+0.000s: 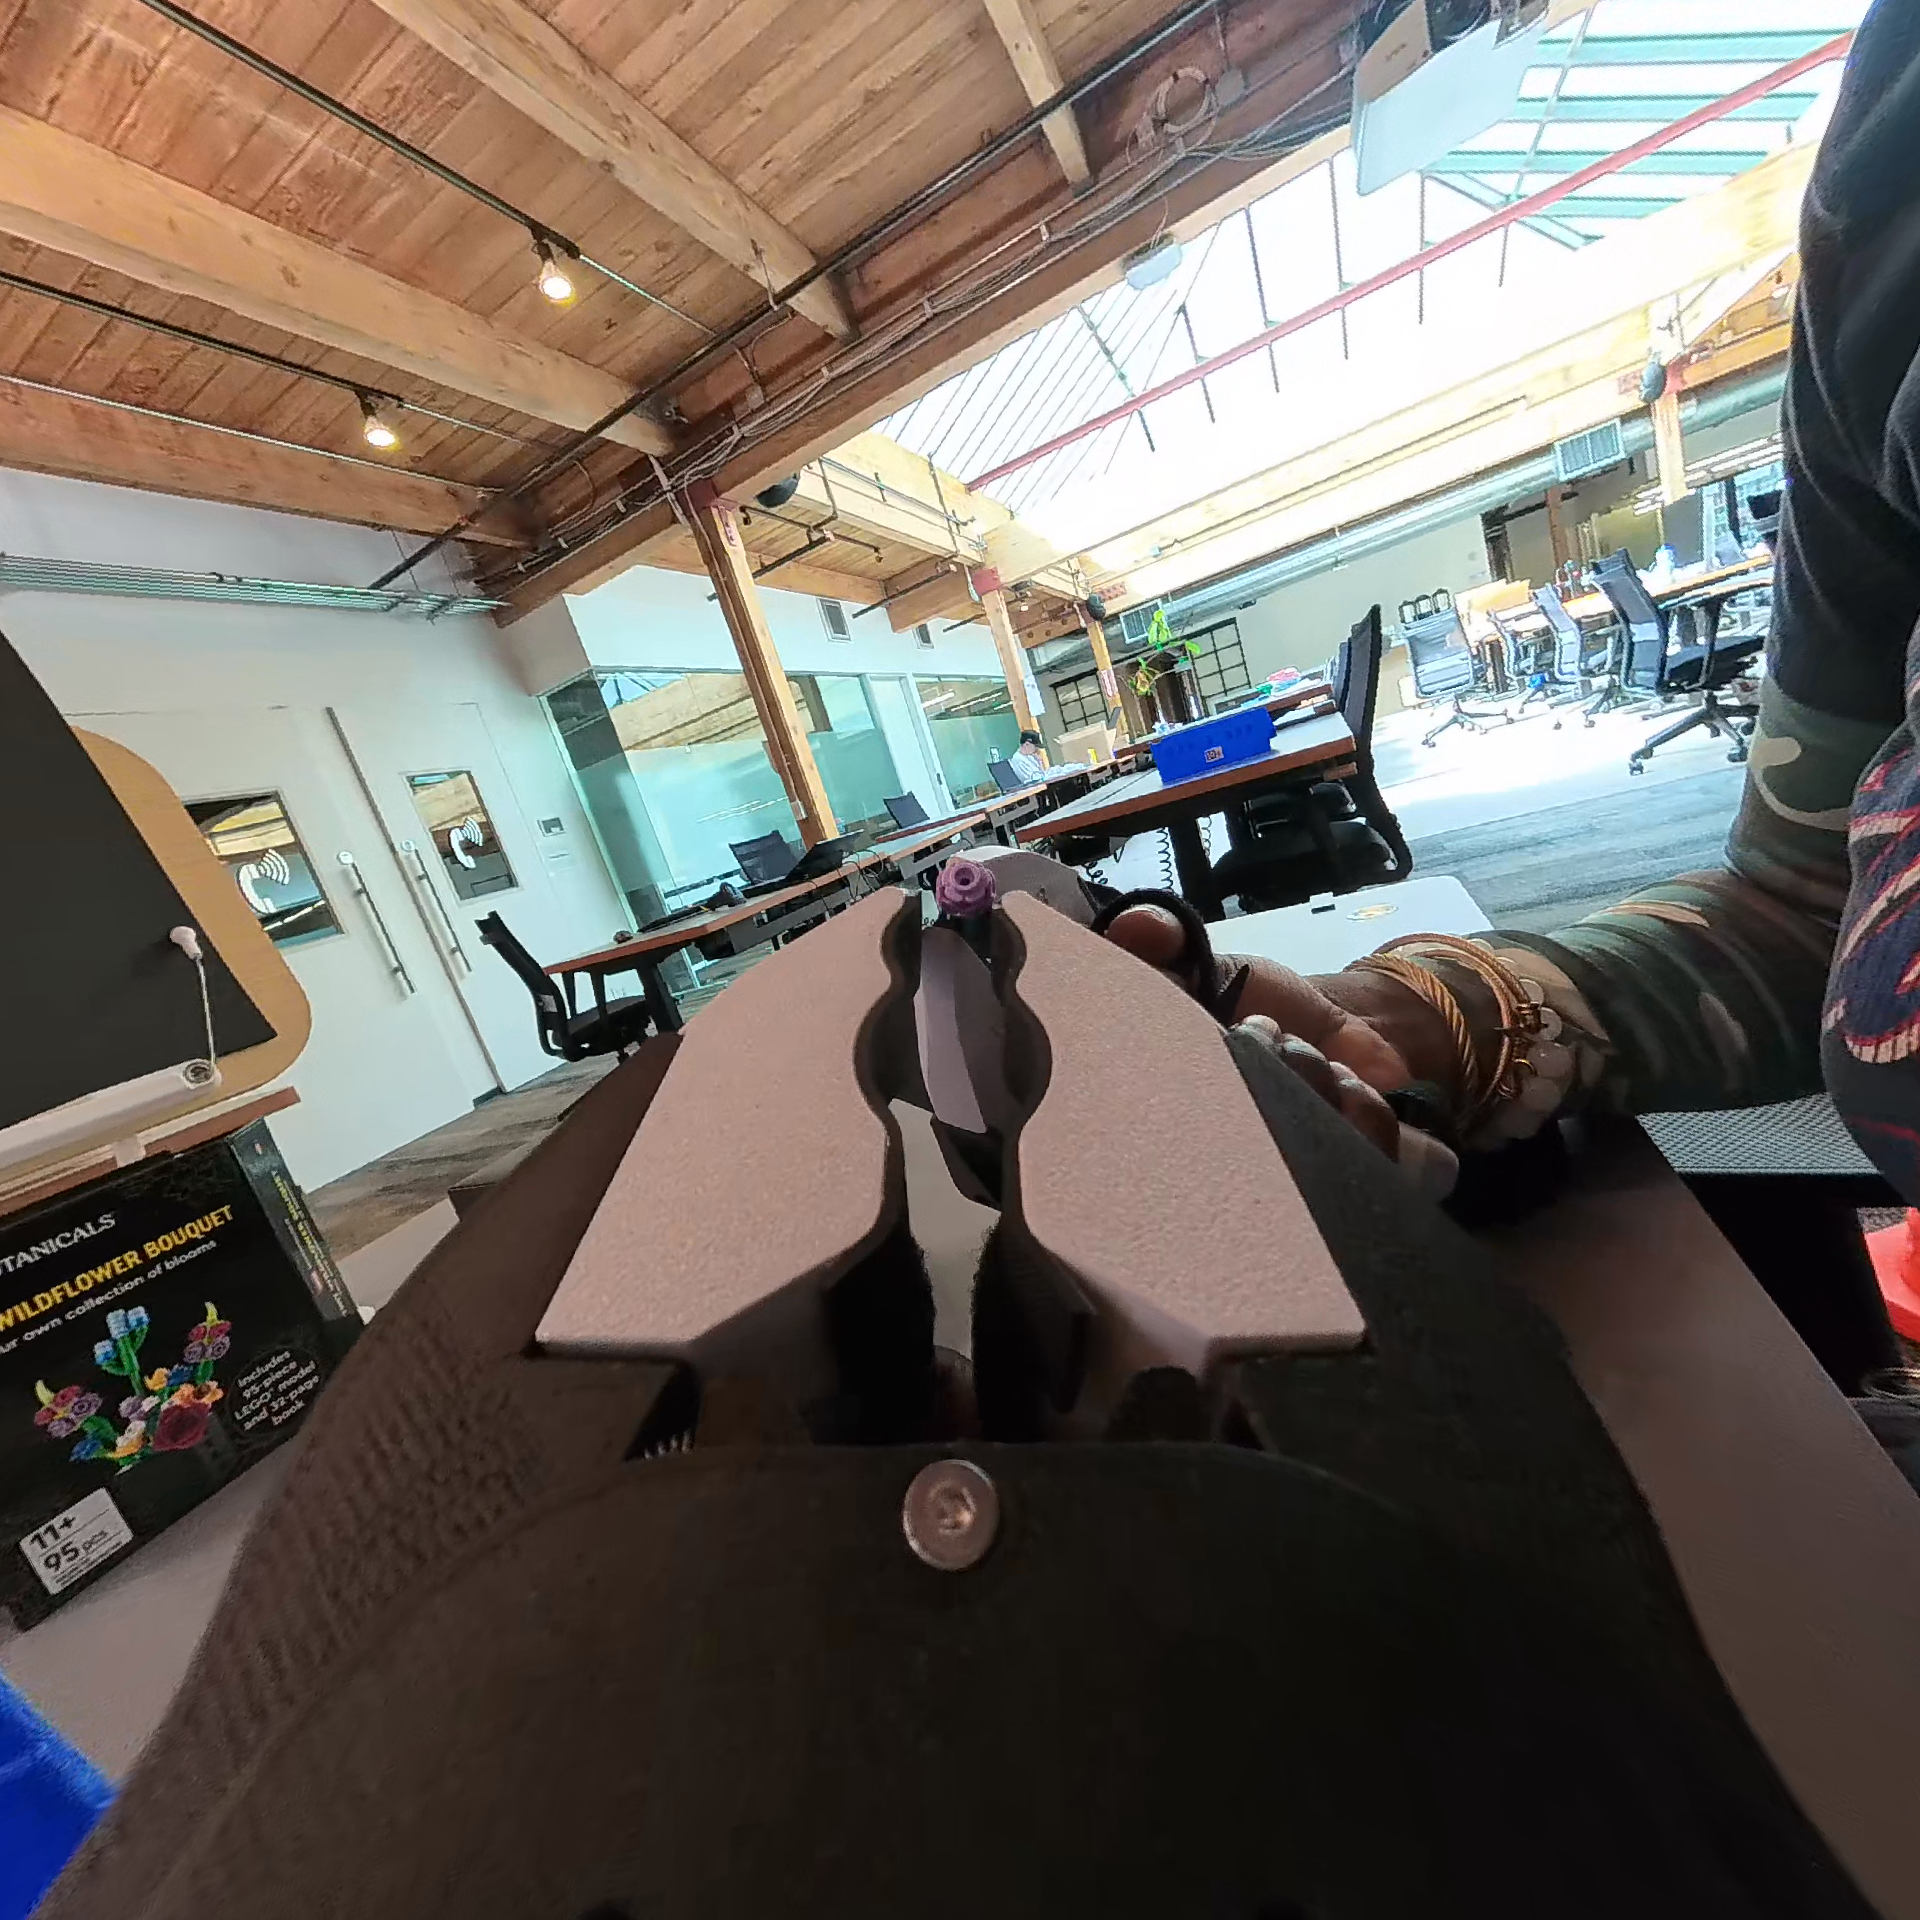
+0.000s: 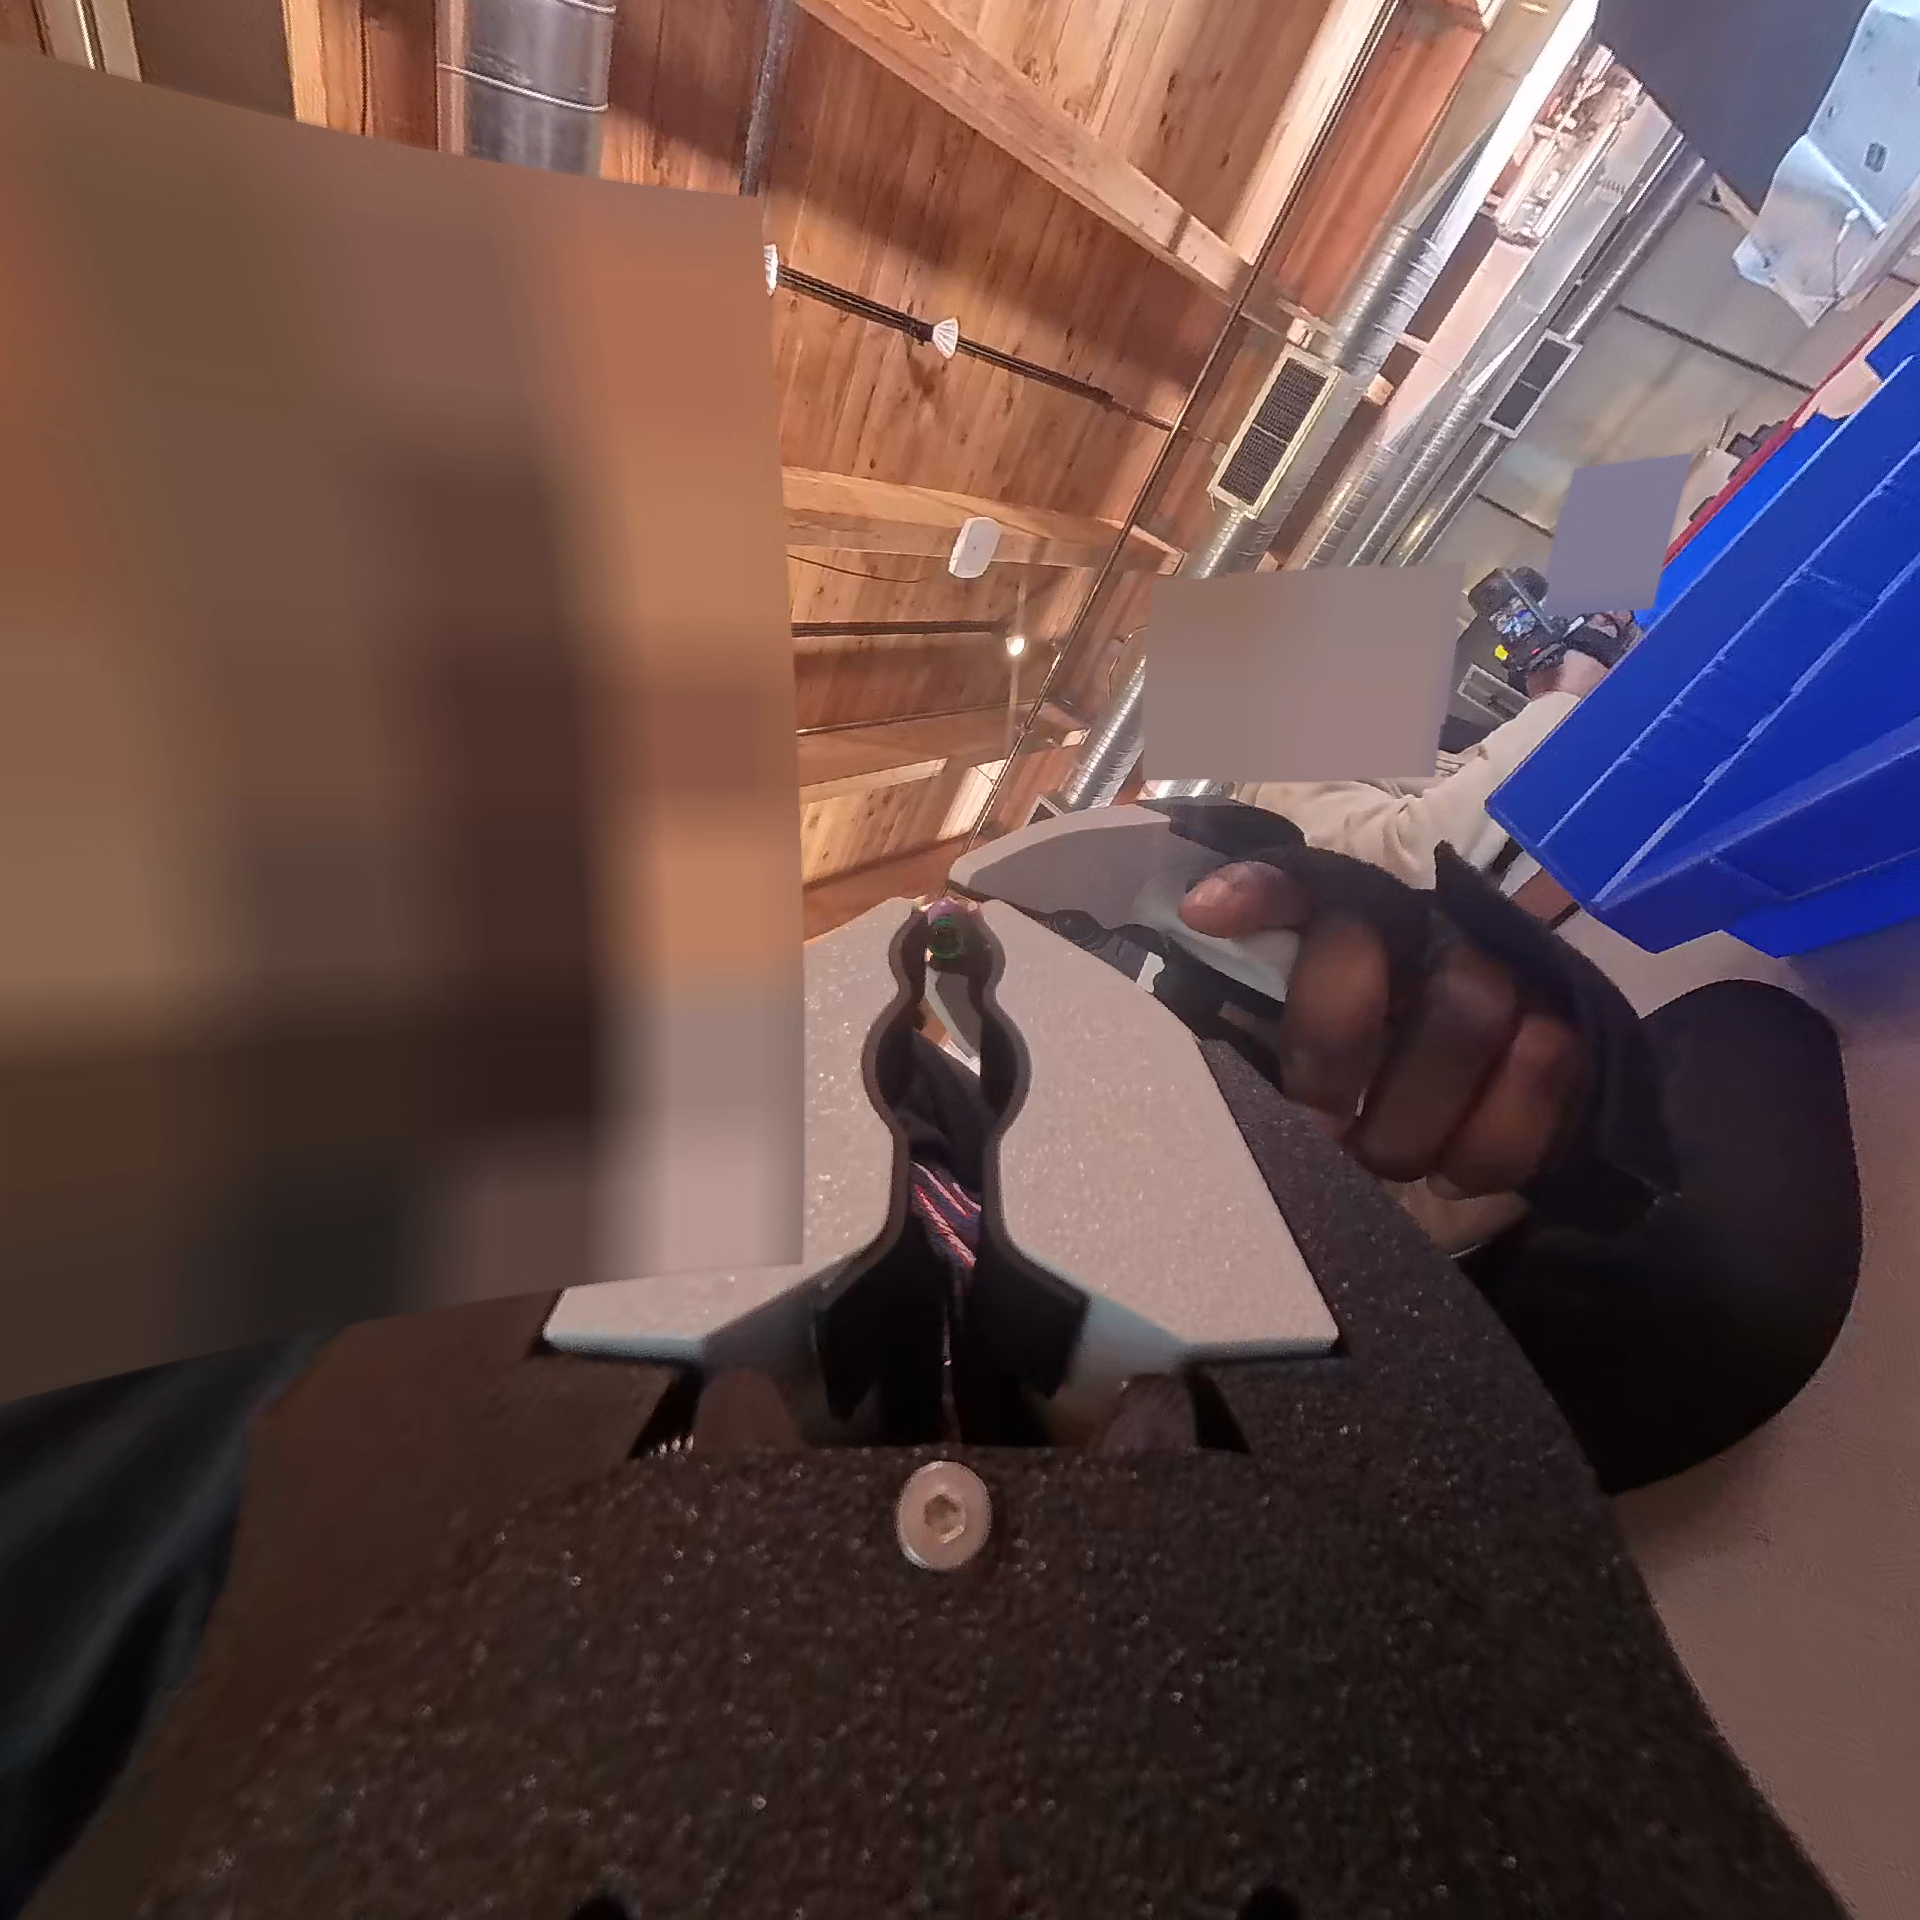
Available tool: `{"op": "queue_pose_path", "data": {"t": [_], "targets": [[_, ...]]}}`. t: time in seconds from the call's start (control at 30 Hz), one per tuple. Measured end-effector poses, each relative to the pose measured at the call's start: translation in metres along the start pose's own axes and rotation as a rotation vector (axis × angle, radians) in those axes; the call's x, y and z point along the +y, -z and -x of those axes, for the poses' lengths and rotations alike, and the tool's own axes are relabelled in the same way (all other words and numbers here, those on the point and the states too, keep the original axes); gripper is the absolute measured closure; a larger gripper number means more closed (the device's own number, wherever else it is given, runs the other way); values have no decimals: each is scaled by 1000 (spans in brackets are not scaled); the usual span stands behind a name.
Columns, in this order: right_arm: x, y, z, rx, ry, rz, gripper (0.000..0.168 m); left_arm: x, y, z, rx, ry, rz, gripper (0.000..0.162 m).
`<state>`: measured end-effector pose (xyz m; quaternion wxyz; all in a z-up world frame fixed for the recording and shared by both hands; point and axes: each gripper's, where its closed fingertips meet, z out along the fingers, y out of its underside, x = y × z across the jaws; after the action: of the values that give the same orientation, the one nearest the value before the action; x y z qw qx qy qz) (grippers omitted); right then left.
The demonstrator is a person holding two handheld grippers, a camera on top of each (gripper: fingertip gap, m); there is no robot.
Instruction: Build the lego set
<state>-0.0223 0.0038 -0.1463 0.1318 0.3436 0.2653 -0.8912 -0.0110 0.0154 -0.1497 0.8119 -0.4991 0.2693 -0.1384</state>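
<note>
My left gripper (image 1: 961, 920) is shut on a small purple round lego piece (image 1: 964, 888) pinched at its fingertips and held up in the air. My right gripper (image 2: 948, 951) is shut on a small green piece (image 2: 948, 941) at its tips, with a bit of purple (image 2: 951, 914) just above it. The two grippers meet tip to tip. The right gripper's grey finger (image 1: 951, 1039) shows through the left one's gap. The left gripper (image 2: 1081, 883) and the hand holding it show in the right wrist view. Whether the two pieces touch is hidden.
The black lego set box (image 1: 156, 1351) stands on the white table (image 1: 1340, 930) at lower left, below a dark stand (image 1: 94, 914). A red object (image 1: 1891, 1278) sits at the right edge. Blue bins (image 2: 1745, 748) stand to the right. The person's sleeve (image 1: 1704, 987) and bracelets are close. My left and right fingertips are right by each other.
</note>
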Motion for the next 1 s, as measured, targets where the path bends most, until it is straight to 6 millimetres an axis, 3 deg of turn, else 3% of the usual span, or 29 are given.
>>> {"op": "queue_pose_path", "data": {"t": [0.77,1.0], "targets": [[2,5,-1,79,125,-31,167,0,2,-7,46,25,25,154],[-2,10,-6,187,232,-16,165,2,4,3,-5,55,44,154]]}}
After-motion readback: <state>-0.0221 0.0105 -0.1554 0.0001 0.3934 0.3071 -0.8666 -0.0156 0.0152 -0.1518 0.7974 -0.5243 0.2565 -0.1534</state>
